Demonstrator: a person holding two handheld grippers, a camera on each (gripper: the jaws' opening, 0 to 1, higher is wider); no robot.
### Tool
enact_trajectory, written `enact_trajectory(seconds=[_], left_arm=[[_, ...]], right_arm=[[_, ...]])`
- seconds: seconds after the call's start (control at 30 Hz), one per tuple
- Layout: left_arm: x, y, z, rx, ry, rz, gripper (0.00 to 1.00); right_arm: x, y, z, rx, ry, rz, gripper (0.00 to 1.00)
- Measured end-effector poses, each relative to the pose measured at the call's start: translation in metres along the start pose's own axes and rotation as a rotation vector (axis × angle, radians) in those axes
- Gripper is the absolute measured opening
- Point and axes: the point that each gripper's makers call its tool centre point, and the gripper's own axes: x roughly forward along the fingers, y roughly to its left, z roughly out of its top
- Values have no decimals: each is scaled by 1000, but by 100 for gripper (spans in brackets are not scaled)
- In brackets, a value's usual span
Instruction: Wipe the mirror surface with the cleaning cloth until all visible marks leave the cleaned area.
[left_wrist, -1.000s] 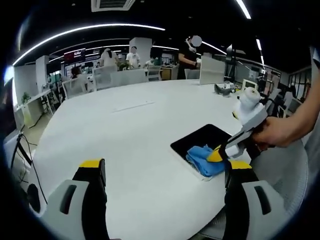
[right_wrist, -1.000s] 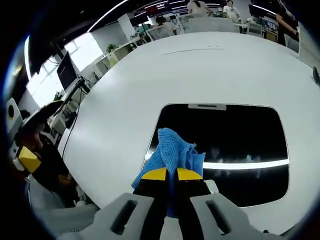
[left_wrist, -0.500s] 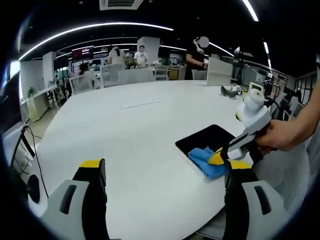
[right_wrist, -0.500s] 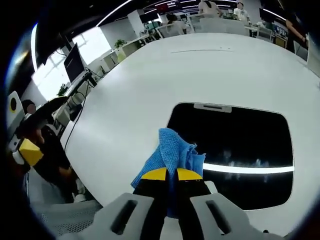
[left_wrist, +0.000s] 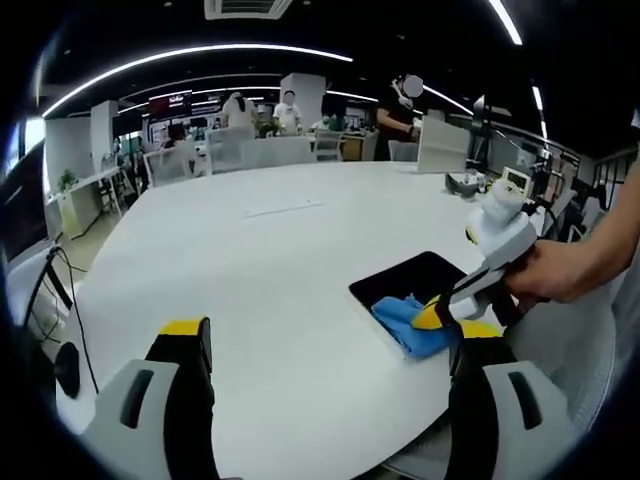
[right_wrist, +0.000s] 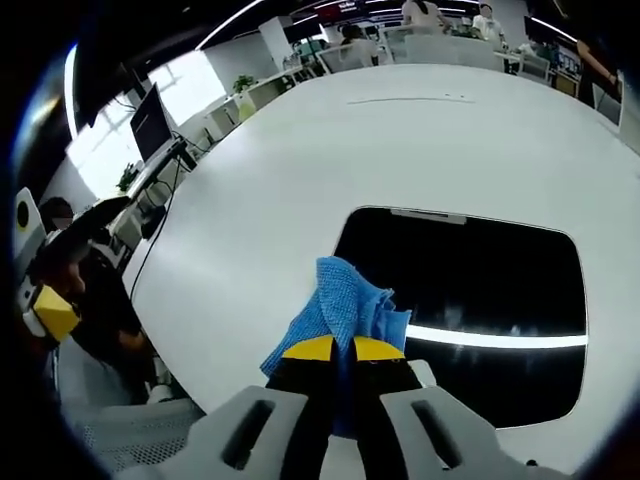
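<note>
While my right gripper (right_wrist: 335, 350) pinches the cloth (right_wrist: 345, 305) at the mirror's (right_wrist: 480, 290) seven-o'clock edge, faint specks remain unwiped; my left gripper (left_wrist: 330, 345) gapes wide.

Left gripper (left_wrist: 325, 345) grey jaws, black inner faces (yellow tips), right gripper (right_wrist: 334, 348) white body

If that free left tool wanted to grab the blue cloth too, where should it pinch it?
Probably the loose bunched edge of the cloth that sticks up past the right gripper, coming from the table side. That fold stands proud of the dark mirror, so open jaws could close around it. The left gripper is open and held apart from it.
</note>
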Motion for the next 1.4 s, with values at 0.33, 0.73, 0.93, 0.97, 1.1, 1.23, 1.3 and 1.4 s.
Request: enact_trajectory(seconds=[0.33,0.73,0.93,0.97,1.1,1.23,1.3,1.4], left_arm=[[-3,-3,-10,-2,14,15,97],[-11,4,-15,11,31,17,98],[-15,7,-17,5,36,24,97],[-15,7,-17,6,37,23,98],[-14,6,-18,-1,32,22,98],[-12,5,-18,-3,31,18,98],[-12,5,-18,-7,29,19,98],[-10,7,-17,-15,25,22,98]], right_arm=[[7,-7,15,-28,10,1,0],[26,-18,45,-50,12,-15,0],[29,-18,50,-52,14,-18,0],[30,-18,51,-53,15,-19,0],[32,-19,54,-64,16,-21,0],[35,-21,59,-55,21,-16,0],[36,-21,61,-54,23,-13,0],[38,-22,64,-52,27,-7,0]])
